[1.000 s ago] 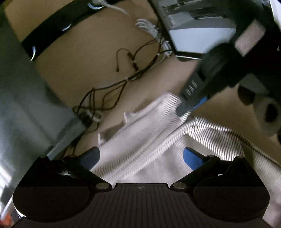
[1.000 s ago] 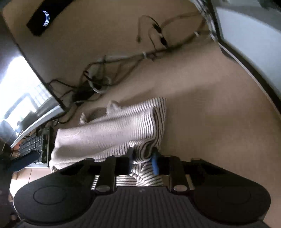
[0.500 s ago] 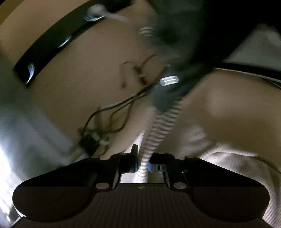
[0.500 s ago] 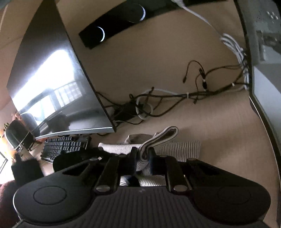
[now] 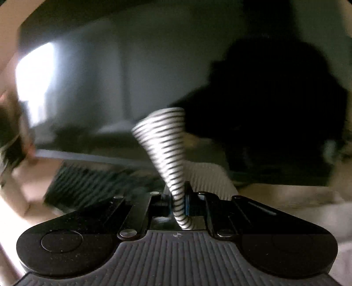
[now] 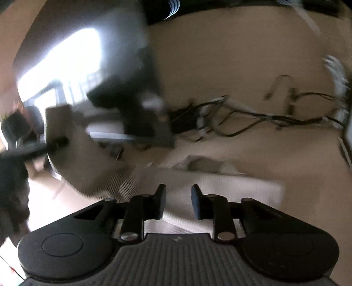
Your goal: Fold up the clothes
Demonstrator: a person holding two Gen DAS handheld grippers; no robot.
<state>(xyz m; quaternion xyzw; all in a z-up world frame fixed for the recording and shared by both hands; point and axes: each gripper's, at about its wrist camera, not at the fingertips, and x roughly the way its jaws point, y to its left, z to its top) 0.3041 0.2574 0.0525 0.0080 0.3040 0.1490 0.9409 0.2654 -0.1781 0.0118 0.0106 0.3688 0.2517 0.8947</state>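
A white garment with thin dark stripes (image 6: 220, 189) lies partly folded on the tan desk (image 6: 231, 66). In the left wrist view my left gripper (image 5: 178, 202) is shut on a rolled strip of that striped garment (image 5: 164, 140), which sticks up in front of the jaws. My right gripper (image 6: 177, 199) hovers just above the folded cloth; its jaws are opening, with a gap between the pads and no fabric pinched. In the right wrist view a blurred dark shape at centre left is probably the left gripper. Both views are motion-blurred.
A dark monitor (image 5: 99, 77) fills the left wrist view, with a keyboard (image 5: 88, 187) below it. In the right wrist view a tangle of black cables (image 6: 253, 118) lies behind the garment, a black bar (image 6: 176, 6) at the top, a monitor (image 6: 66, 66) at the left.
My left gripper went from wide open to shut on a striped fold, then swung toward the monitor with it. My right gripper was shut on the cloth, rose, and has let go.
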